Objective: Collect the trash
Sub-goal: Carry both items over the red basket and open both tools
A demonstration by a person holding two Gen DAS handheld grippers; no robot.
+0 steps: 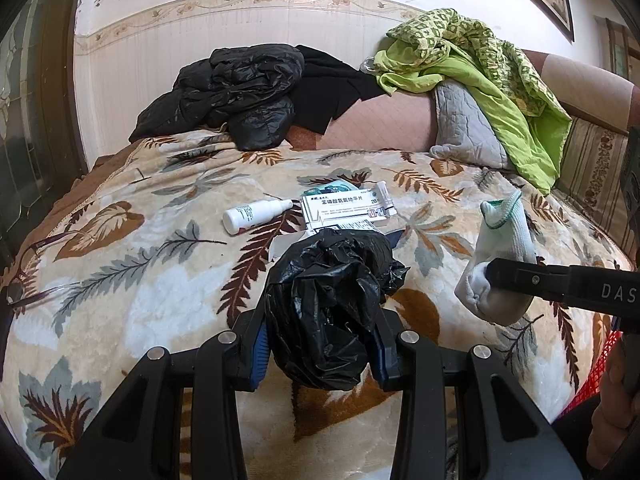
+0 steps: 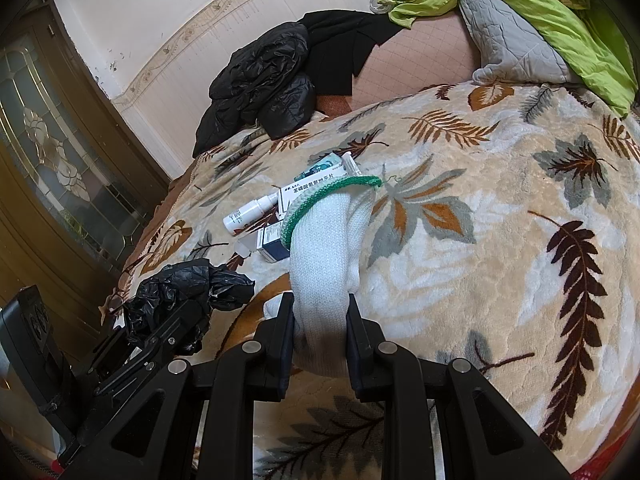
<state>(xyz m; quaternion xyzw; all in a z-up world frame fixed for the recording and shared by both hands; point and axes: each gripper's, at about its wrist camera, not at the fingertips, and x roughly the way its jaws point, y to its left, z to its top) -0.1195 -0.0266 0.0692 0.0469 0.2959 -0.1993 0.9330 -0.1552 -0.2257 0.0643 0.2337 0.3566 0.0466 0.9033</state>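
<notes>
A crumpled black plastic bag [image 1: 332, 308] was clamped in the left gripper [image 1: 320, 354]. A white knitted glove with a green cuff [image 2: 320, 280] was pinched in the right gripper [image 2: 320, 340], above the leaf-patterned bed blanket [image 2: 500, 240].

We read Chinese characters, "苯磺酸氨氯地平片", and the number "28" on the white medicine box [image 1: 346, 208] lying on the blanket. On the right gripper's arm [image 1: 580, 286] we made out the letters "DAS". Smaller print stayed illegible.

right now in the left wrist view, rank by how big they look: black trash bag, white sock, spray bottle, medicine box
1. black trash bag, though it sits closest to the camera
2. white sock
3. medicine box
4. spray bottle

The box and bottle look near alike; that order is unsure.
</notes>
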